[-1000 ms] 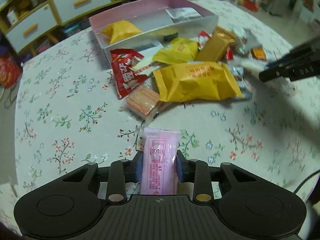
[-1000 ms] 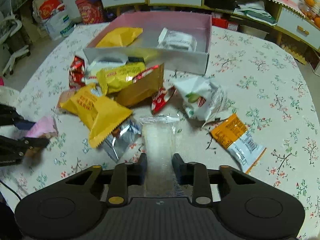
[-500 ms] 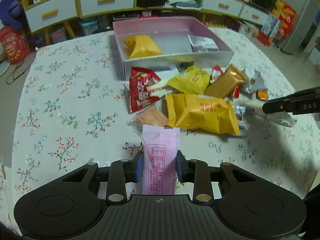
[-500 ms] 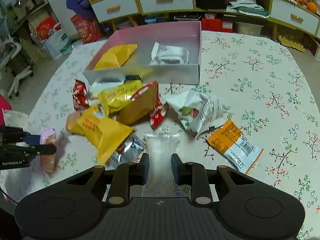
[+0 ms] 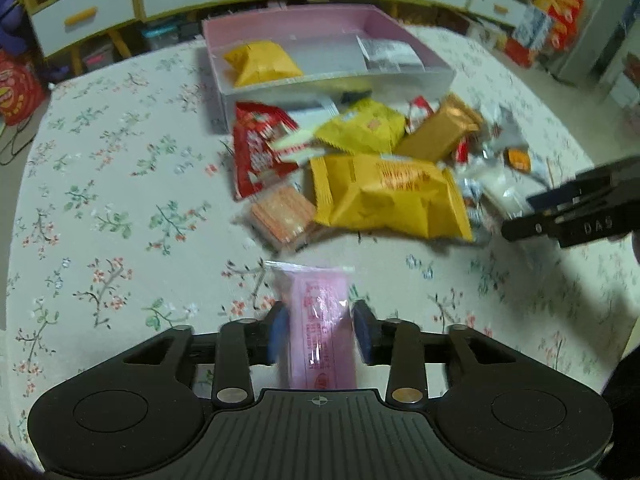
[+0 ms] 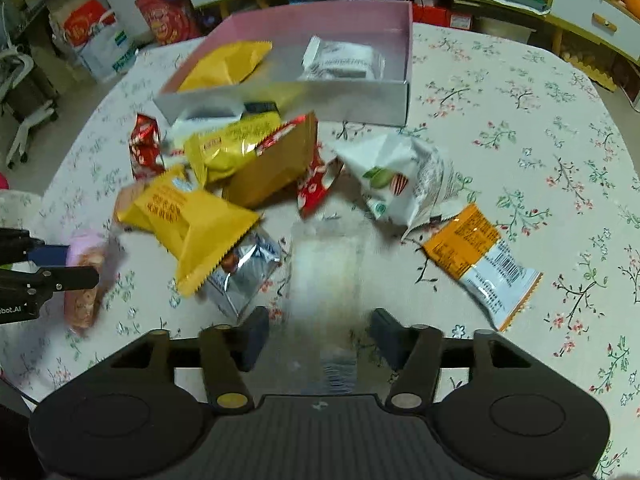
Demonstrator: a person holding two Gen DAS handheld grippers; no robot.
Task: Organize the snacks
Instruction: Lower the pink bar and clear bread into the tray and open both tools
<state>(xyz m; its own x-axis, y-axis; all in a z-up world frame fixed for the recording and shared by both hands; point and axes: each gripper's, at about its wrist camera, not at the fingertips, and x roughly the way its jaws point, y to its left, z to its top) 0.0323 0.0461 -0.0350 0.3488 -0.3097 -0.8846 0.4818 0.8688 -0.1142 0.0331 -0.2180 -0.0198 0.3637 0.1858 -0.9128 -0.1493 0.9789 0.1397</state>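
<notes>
Spread beneath both tools, a round table (image 6: 520,128) in a floral cloth. Far ahead of both grippers, a pink-walled box (image 6: 360,20) with a grey front, holding a yellow bag (image 5: 260,62) on its left side and a white-and-grey packet (image 6: 340,60) on its right. Between box and grippers, a loose heap of snacks. Straight ahead of the left gripper (image 5: 320,334), a large yellow bag (image 5: 384,196), with an orange cracker pack (image 5: 284,216) touching its left edge and a red wrapper (image 5: 256,152) beyond that. Ahead and slightly right of the right gripper (image 6: 320,336), a crumpled white bag (image 6: 400,176); further right and nearer, an orange-and-white packet (image 6: 480,260) lying flat. Ahead-left of the right gripper, a silver foil pack (image 6: 244,272) partly under the large yellow bag.

Left gripper closed firmly on a pink packet (image 5: 320,320), blue pads pressing both long sides, packet pointing forward and raised off the cloth. Right gripper spread wide, fingers well apart from a clear, blurred packet (image 6: 328,280) lying between them; contact with either pad not apparent. From the left wrist, right gripper seen off to the right, just beside the heap's edge.
</notes>
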